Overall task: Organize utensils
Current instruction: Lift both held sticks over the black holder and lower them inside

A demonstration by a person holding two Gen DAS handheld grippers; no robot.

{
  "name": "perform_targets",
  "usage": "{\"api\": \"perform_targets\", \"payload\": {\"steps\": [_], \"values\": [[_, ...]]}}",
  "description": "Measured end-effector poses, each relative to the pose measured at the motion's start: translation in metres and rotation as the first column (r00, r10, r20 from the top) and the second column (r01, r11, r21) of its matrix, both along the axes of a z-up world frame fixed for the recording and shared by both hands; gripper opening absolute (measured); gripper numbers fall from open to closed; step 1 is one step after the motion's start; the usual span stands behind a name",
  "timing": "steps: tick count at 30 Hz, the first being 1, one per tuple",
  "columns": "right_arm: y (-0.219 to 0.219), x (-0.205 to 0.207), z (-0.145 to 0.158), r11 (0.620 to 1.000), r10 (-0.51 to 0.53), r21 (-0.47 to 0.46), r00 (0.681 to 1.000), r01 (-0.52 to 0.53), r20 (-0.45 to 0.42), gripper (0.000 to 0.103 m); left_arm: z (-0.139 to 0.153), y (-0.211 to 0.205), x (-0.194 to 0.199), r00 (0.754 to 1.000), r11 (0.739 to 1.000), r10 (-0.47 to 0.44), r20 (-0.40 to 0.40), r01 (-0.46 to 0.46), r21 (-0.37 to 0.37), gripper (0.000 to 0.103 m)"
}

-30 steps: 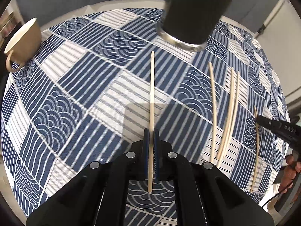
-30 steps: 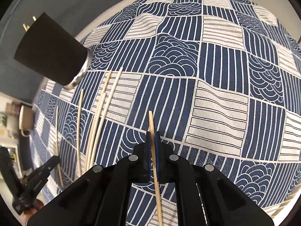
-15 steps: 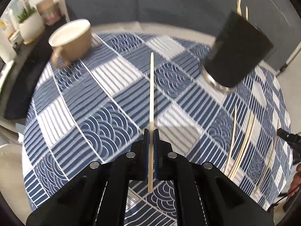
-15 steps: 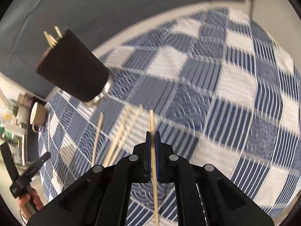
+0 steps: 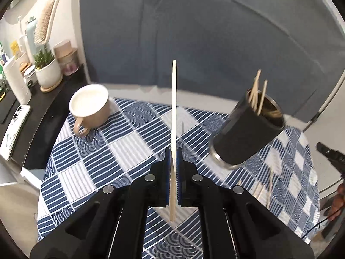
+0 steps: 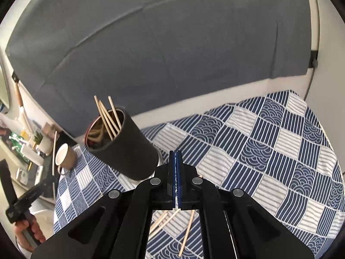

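Left gripper (image 5: 173,157), chopstick (image 5: 174,108) now higher.

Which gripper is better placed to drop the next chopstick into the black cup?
Left: the left gripper clamps a chopstick near the black cup; the right gripper shows none sticking out.

Beige mug (image 5: 89,108) stands upright at left on the patterned tablecloth (image 5: 129,149); potted plant (image 5: 46,69), brush (image 5: 46,19), phone (image 5: 14,129) at far left.
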State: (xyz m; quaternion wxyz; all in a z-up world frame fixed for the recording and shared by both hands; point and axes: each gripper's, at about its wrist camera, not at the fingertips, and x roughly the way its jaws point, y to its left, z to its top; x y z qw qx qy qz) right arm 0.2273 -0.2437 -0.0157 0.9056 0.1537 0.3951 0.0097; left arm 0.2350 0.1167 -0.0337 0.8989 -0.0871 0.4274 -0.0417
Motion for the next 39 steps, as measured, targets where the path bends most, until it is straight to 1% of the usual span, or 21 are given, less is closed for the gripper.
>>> {"api": "perform_targets", "payload": {"steps": [1,3,6,9,10,11,13,15,16,17,18,20,22,23,25,26,27,30,34,37,39], "values": [[0.001,0.004,-0.002,1.000,0.003,0.006,1.000,-0.003,-0.012,0.002,0.003,-0.001,0.001,1.000,1.000,-0.005,0.005,0.005,-0.010,0.005],[0.003,0.010,-0.013,1.000,0.000,-0.001,0.999,0.000,-0.053,0.006,0.007,-0.003,0.005,1.000,1.000,-0.019,0.012,0.019,-0.020,0.005],[0.010,0.014,-0.039,0.999,-0.014,-0.041,0.992,0.009,-0.124,0.006,0.012,-0.005,0.013,0.999,0.999,-0.042,0.024,0.043,-0.021,0.005],[0.016,0.013,-0.075,0.998,-0.041,-0.062,0.975,0.028,-0.219,0.008,0.012,-0.006,0.022,0.996,0.996,-0.087,0.030,0.088,-0.030,0.005],[0.019,0.012,-0.085,0.996,-0.051,-0.078,0.969,0.033,-0.242,0.010,0.014,-0.008,0.024,0.994,0.995,-0.100,0.035,0.101,-0.024,0.005],[0.021,0.010,-0.094,0.995,-0.054,-0.091,0.964,0.031,-0.261,0.015,0.015,-0.009,0.026,0.993,0.993,-0.115,0.041,0.116,-0.020,0.005],[0.028,0.006,-0.115,0.990,-0.061,-0.137,0.951,0.020,-0.303,0.017,0.016,-0.009,0.030,0.989,0.990,-0.135,0.052,0.137,-0.029,0.005],[0.031,0.001,-0.131,0.982,-0.098,-0.183,0.939,0.038,-0.331,0.019,0.015,-0.009,0.034,0.987,0.988,-0.149,0.052,0.151,-0.030,0.005],[0.031,0.000,-0.136,0.982,-0.103,-0.184,0.935,0.042,-0.339,0.021,0.015,-0.010,0.036,0.987,0.988,-0.152,0.056,0.154,-0.025,0.005],[0.031,-0.002,-0.142,0.983,-0.109,-0.179,0.930,0.048,-0.351,0.027,0.015,-0.011,0.037,0.986,0.987,-0.157,0.057,0.158,-0.023,0.005],[0.030,-0.003,-0.148,0.982,-0.121,-0.180,0.924,0.058,-0.362,0.030,0.016,-0.012,0.038,0.985,0.986,-0.164,0.058,0.166,-0.025,0.005],[0.031,-0.005,-0.157,0.980,-0.128,-0.192,0.919,0.059,-0.372,0.030,0.016,-0.015,0.041,0.984,0.985,-0.165,0.072,0.168,-0.032,0.005],[0.036,-0.006,-0.158,0.969,-0.133,-0.244,0.927,0.047,-0.351,0.030,0.018,-0.018,0.044,0.981,0.983,-0.175,0.085,0.179,-0.040,0.005],[0.035,-0.007,-0.158,0.967,-0.135,-0.249,0.929,0.049,-0.343,0.029,0.020,-0.020,0.044,0.980,0.983,-0.175,0.096,0.179,-0.039,0.005],[0.031,-0.007,-0.157,0.969,-0.145,-0.241,0.928,0.062,-0.344,0.017,0.025,-0.025,0.045,0.978,0.981,-0.180,0.109,0.187,-0.055,0.005],[0.029,-0.007,-0.157,0.965,-0.159,-0.254,0.925,0.071,-0.346,0.005,0.029,-0.029,0.045,0.976,0.980,-0.185,0.118,0.192,-0.059,0.005],[0.025,-0.007,-0.157,0.964,-0.172,-0.254,0.921,0.083,-0.351,0.005,0.031,-0.033,0.044,0.974,0.979,-0.186,0.126,0.194,-0.057,0.005],[0.007,-0.007,-0.156,0.981,-0.161,-0.162,0.920,0.108,-0.359,0.005,0.039,-0.046,0.041,0.968,0.977,-0.195,0.157,0.205,-0.053,0.005],[-0.017,-0.012,-0.151,0.992,-0.124,-0.037,0.928,0.118,-0.351,0.005,0.045,-0.058,0.033,0.961,0.966,-0.189,0.200,0.218,-0.136,0.005],[-0.031,-0.016,-0.130,0.994,-0.079,0.045,0.956,0.096,-0.284,0.005,0.049,-0.067,0.027,0.956,0.962,-0.181,0.230,0.221,-0.161,0.005],[-0.036,-0.012,-0.105,0.996,-0.039,0.071,0.978,0.055,-0.205,0.005,0.053,-0.072,0.023,0.947,0.955,-0.179,0.266,0.231,-0.184,0.005]]}}
